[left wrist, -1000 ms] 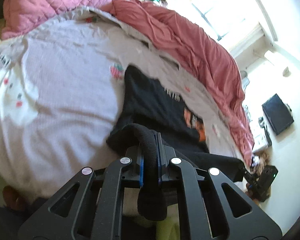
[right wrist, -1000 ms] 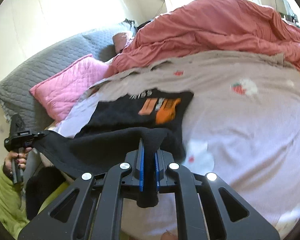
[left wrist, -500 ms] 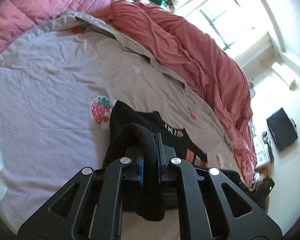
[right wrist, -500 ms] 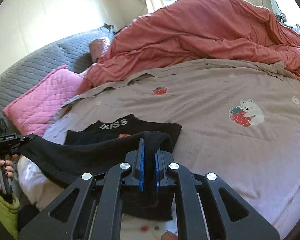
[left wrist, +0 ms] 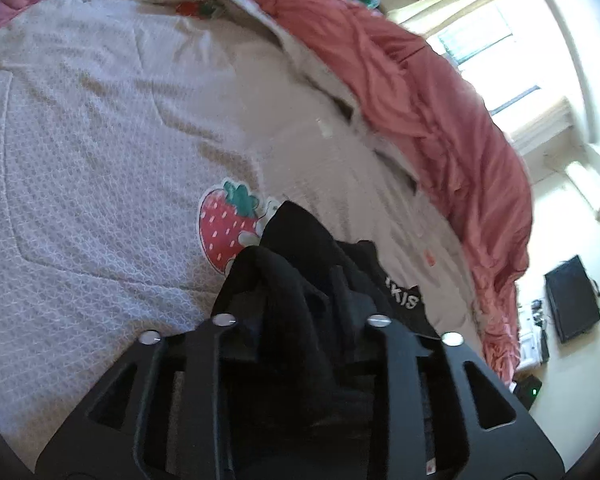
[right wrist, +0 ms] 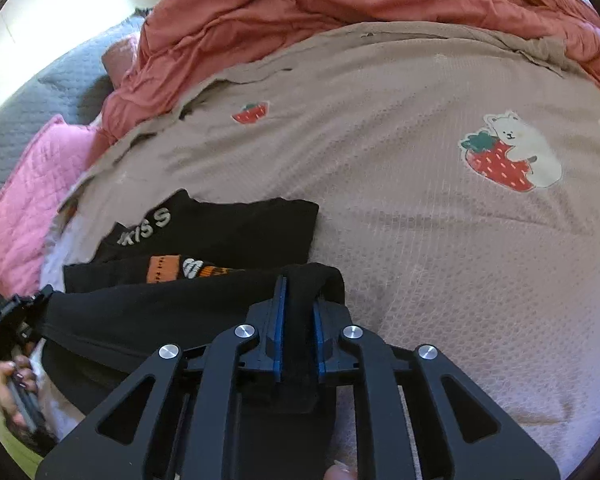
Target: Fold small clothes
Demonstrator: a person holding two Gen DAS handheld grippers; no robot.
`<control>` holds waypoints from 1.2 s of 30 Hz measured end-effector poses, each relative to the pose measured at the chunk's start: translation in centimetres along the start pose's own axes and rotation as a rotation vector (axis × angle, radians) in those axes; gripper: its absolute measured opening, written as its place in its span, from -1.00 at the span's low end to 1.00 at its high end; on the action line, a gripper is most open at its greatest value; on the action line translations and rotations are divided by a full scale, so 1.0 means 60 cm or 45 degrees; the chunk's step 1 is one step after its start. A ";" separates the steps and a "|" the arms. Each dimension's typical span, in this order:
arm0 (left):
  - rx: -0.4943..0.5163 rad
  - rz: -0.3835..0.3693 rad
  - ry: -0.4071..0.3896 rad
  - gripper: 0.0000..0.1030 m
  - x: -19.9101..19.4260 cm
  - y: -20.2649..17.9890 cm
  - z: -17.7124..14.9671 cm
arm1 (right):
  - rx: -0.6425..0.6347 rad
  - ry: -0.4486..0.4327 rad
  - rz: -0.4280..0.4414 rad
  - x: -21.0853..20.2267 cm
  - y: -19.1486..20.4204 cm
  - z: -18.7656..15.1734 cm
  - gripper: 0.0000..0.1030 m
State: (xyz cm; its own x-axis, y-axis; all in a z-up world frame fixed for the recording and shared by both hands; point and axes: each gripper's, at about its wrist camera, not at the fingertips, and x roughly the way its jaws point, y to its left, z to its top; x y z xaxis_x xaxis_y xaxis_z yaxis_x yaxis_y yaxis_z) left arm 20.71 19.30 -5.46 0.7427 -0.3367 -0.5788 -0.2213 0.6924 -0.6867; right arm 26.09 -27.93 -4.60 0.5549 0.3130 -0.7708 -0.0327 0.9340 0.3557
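Black, soft knit shirt (right wrist: 220, 236) sags between your grippers beside the strawberry print (left wrist: 224, 232): right gripper (right wrist: 298, 320) pinches its hem, left gripper (left wrist: 300, 320) buried in fabric, grip unclear, so hold the corners taut.

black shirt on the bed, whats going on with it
A person is folding the black shirt on the bedspread with two handheld grippers. The right gripper and the left gripper each pinch one end of the shirt's near edge, carrying it over the printed front. The fold is only partly laid down.
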 end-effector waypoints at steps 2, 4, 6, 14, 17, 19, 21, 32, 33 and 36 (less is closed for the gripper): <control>0.019 0.009 -0.033 0.00 -0.017 0.002 0.000 | -0.011 -0.048 0.019 -0.019 0.000 -0.006 -0.25; 0.064 0.032 -0.099 0.25 -0.044 -0.002 0.004 | -0.037 -0.114 -0.053 -0.041 0.001 -0.011 0.24; 0.121 0.074 -0.156 0.25 -0.070 -0.013 0.002 | -0.061 -0.173 -0.088 -0.065 0.002 -0.017 0.22; 0.443 0.094 -0.146 0.25 -0.118 -0.099 -0.091 | -0.436 -0.167 0.041 -0.114 0.111 -0.103 0.22; 0.534 0.152 -0.006 0.25 -0.087 -0.113 -0.128 | -0.585 -0.075 0.068 -0.092 0.156 -0.142 0.05; 0.602 0.176 0.082 0.25 -0.062 -0.122 -0.144 | -0.628 -0.035 0.067 -0.072 0.173 -0.155 0.02; 0.710 0.243 0.135 0.25 -0.043 -0.133 -0.162 | -0.631 0.018 0.036 -0.043 0.183 -0.161 -0.08; 1.003 0.457 0.083 0.25 0.010 -0.149 -0.188 | -0.700 -0.054 -0.081 0.009 0.216 -0.125 -0.08; 0.990 0.438 0.086 0.26 0.014 -0.148 -0.180 | -0.699 -0.065 -0.086 0.012 0.217 -0.118 -0.09; 0.893 0.365 0.081 0.26 0.017 -0.145 -0.148 | -0.688 -0.083 -0.109 0.020 0.216 -0.093 -0.09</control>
State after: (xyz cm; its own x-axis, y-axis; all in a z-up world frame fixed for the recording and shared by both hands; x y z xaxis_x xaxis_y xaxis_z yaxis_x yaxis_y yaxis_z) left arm 17.78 7.23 -3.99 0.6742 -0.1041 -0.7312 0.0696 0.9946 -0.0774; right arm 21.70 -14.45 -3.86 0.6239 0.2369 -0.7447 -0.3981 0.9164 -0.0420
